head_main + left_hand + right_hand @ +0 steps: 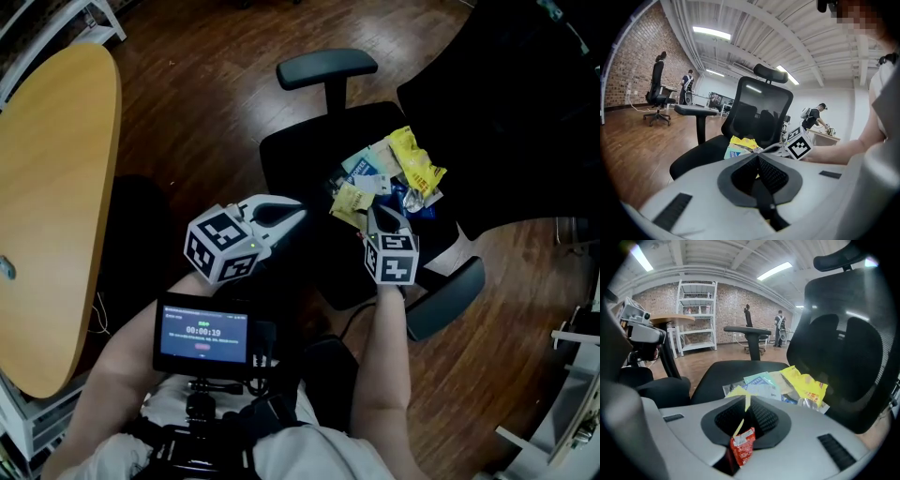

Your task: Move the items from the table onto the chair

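My right tongs [382,214] are pressed almost together on a small red sachet [742,451]. They appear to pinch it, its long axis running back along the jaws, with a yellow sliver beside it (I can't tell whether that belongs to the same packet). What matters for the drop is that the pile of packets [389,178] lies just ahead of and below these tips, on the chair seat [300,155], with the big yellow bag [415,161] at the pile's far right. So I judge a short reach forward and a release would land the sachet among them. My left tongs [298,214] are closed on nothing, pointing at the same seat from further to the left, so the right hand is the nearer one. The table [56,187] sits well off to the left of both.
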Motion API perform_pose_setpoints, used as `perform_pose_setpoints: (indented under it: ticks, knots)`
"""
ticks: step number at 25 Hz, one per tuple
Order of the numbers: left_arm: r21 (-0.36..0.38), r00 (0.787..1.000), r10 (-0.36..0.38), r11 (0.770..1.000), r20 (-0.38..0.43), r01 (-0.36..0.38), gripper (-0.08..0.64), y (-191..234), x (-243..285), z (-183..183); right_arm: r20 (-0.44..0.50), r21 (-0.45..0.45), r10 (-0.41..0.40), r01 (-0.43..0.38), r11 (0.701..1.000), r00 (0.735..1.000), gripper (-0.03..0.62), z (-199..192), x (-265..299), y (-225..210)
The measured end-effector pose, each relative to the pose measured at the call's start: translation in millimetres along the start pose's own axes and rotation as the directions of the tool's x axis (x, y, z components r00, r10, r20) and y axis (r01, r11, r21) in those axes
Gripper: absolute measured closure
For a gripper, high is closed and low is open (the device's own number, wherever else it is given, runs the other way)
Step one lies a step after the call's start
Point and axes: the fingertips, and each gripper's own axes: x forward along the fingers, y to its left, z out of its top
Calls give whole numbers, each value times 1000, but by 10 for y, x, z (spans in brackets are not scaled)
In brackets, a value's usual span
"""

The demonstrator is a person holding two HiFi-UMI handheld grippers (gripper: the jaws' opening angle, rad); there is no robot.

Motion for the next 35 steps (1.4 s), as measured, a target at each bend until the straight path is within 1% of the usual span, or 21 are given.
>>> perform_pose_setpoints:
  ticks: [1,3,5,8,10,12,14,15,16,17,19,21,23,24,27,29,32,35]
  knots:
    - [2,1000,0,1000,0,0,551,7,-6,3,3,4,-7,7,1000,1000,527,-4,6,-15]
    - [6,1000,0,1000,-1,0,551,23,-17,8,46,22,-11,10,1000,999,488,62,-20,-33]
    - [-1,1000,6,1000,2,-6,551,48,-40,14,108,41,-14,10,999,994,488,176,-84,-44]
    - [-7,1000,26,1000,16,-26,551,104,-111,85,171,56,-12,2,998,985,488,345,-191,-38]
    - [-4,999,40,999,35,-40,551,150,-189,188,226,64,18,-34,997,974,488,517,-289,22]
    - [-6,996,54,999,67,-54,551,200,-304,334,308,74,77,-104,992,948,489,772,-425,133]
    - [-7,992,69,998,105,-69,551,236,-459,505,391,61,150,-188,980,908,511,1073,-568,321]
    - [-3,990,75,997,123,-75,551,238,-548,590,427,47,191,-232,971,884,534,1225,-631,459]
    - [4,987,78,997,139,-80,551,225,-638,671,458,32,237,-283,959,857,577,1372,-689,632]
    - [13,985,80,997,153,-83,551,200,-726,746,484,16,290,-339,941,826,589,1510,-740,835]
    - [38,981,83,995,176,-91,551,133,-887,874,519,-34,398,-447,894,757,589,1739,-822,1262]
    - [73,977,107,990,182,-122,551,101,-1040,969,532,-98,482,-515,852,697,589,1925,-887,1615]
    - [89,971,146,982,191,-166,551,110,-1225,1063,541,-143,536,-558,818,648,589,2114,-950,1860]
    - [81,965,165,980,202,-184,551,122,-1341,1118,549,-154,555,-577,802,625,590,2221,-986,1949]
    - [20,941,219,973,260,-232,551,162,-1825,1300,568,-188,604,-626,757,559,592,2563,-1127,2237]
    - [-8,920,259,963,295,-269,551,194,-2226,1409,568,-234,644,-649,724,512,592,2779,-1240,2530]
    - [-27,889,333,939,313,-342,551,256,-2698,1457,552,-305,707,-681,665,443,592,3002,-1382,2953]
    - [-48,867,412,908,282,-416,551,337,-2884,1333,516,-369,768,-710,599,380,592,3060,-1455,3238]
